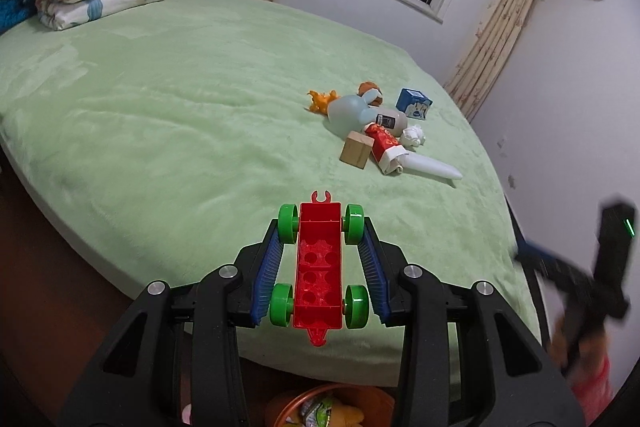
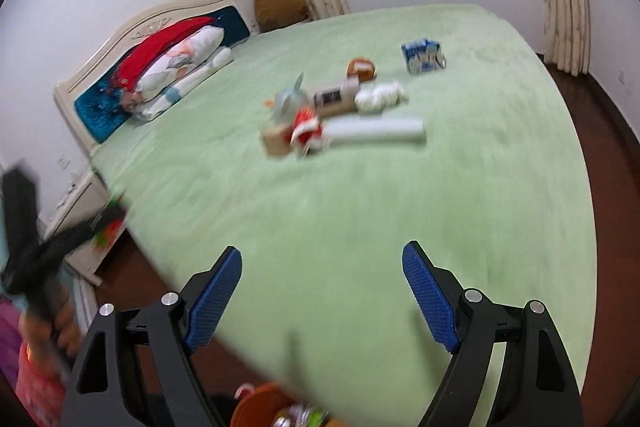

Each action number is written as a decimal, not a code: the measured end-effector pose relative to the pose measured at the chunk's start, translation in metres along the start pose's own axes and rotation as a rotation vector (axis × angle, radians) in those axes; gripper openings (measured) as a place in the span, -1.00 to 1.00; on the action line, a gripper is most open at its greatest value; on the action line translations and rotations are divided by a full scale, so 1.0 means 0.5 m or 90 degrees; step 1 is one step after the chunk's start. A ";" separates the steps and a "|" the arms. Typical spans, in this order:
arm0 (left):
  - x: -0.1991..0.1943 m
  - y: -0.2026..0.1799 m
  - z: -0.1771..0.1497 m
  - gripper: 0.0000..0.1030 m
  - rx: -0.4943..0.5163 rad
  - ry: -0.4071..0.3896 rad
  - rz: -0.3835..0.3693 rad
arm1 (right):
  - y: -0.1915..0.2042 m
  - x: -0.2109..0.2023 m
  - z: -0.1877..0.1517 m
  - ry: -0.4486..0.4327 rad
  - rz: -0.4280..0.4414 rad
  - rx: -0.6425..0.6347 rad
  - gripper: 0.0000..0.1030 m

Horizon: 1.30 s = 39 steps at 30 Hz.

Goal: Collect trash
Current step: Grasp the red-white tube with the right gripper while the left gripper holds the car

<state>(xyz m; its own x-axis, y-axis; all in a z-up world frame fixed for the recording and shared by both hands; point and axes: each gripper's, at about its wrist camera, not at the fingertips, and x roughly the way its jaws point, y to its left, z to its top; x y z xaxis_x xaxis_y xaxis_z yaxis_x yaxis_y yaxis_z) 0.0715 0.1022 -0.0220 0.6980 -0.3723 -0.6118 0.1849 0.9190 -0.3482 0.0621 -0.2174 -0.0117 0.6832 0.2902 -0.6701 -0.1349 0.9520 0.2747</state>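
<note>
Oddly, no label reads clearly: the blue carton (image 1: 414, 103) and grey bottle (image 1: 390, 121) in the trash pile on the bed (image 1: 180, 115) are too small. Left gripper (image 1: 320, 223) fingers clamp a red toy car (image 1: 319, 267); right gripper (image 2: 322, 259) fingers stand apart, empty.

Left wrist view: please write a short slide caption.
Left gripper holds red toy car above green bed.
</note>
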 end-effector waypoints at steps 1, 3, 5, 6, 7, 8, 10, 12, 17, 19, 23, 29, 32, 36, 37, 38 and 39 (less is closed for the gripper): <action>-0.004 0.005 -0.004 -0.26 -0.002 0.001 -0.003 | -0.002 0.017 0.021 -0.002 0.002 0.002 0.57; -0.010 0.014 -0.012 -0.26 -0.007 0.003 -0.013 | -0.002 0.061 0.069 -0.002 0.011 0.007 0.57; -0.014 0.022 -0.022 -0.26 -0.009 0.003 -0.017 | 0.005 0.120 0.118 0.008 0.021 0.004 0.54; -0.017 0.024 -0.027 -0.26 -0.010 0.003 -0.019 | 0.009 0.143 0.137 0.013 0.021 0.000 0.53; -0.022 0.029 -0.032 -0.26 -0.011 0.002 -0.021 | 0.013 0.171 0.159 0.019 0.022 -0.003 0.49; -0.025 0.031 -0.035 -0.26 -0.012 0.000 -0.023 | 0.017 0.199 0.183 0.023 0.014 -0.005 0.45; -0.026 0.036 -0.037 -0.26 -0.016 0.003 -0.032 | 0.025 0.237 0.214 0.031 0.008 -0.008 0.44; -0.025 0.040 -0.040 -0.26 -0.019 0.007 -0.038 | 0.036 0.283 0.246 0.052 0.007 -0.012 0.44; -0.018 0.046 -0.041 -0.26 -0.019 0.012 -0.046 | 0.043 0.397 0.281 0.149 -0.011 0.009 0.12; -0.016 0.049 -0.041 -0.26 -0.020 0.012 -0.047 | 0.046 0.423 0.281 0.173 -0.033 0.006 -0.07; -0.010 0.050 -0.045 -0.26 -0.027 0.019 -0.047 | 0.051 0.439 0.281 0.192 -0.029 0.022 -0.47; -0.016 0.039 -0.057 -0.26 -0.023 0.025 -0.055 | 0.063 0.361 0.285 0.143 -0.001 0.016 -0.48; -0.029 0.024 -0.059 -0.26 -0.018 0.020 -0.062 | 0.078 0.290 0.278 0.117 0.014 -0.005 -0.48; -0.052 -0.002 -0.063 -0.26 -0.004 0.014 -0.062 | 0.099 0.180 0.249 0.085 0.038 -0.032 -0.48; -0.063 -0.011 -0.066 -0.26 0.002 0.012 -0.064 | 0.104 0.151 0.237 0.078 0.043 -0.040 -0.48; -0.070 -0.019 -0.068 -0.26 0.007 0.008 -0.065 | 0.106 0.131 0.227 0.074 0.049 -0.045 -0.48; -0.075 -0.024 -0.071 -0.26 0.010 0.007 -0.065 | 0.112 0.099 0.210 0.069 0.052 -0.055 -0.48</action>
<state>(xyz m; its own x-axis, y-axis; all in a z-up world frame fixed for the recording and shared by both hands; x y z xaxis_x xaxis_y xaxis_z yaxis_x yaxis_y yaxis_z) 0.0188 0.1006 -0.0201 0.6668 -0.4659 -0.5816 0.2660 0.8778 -0.3983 0.1638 -0.1599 0.0427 0.5871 0.3713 -0.7193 -0.2516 0.9283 0.2738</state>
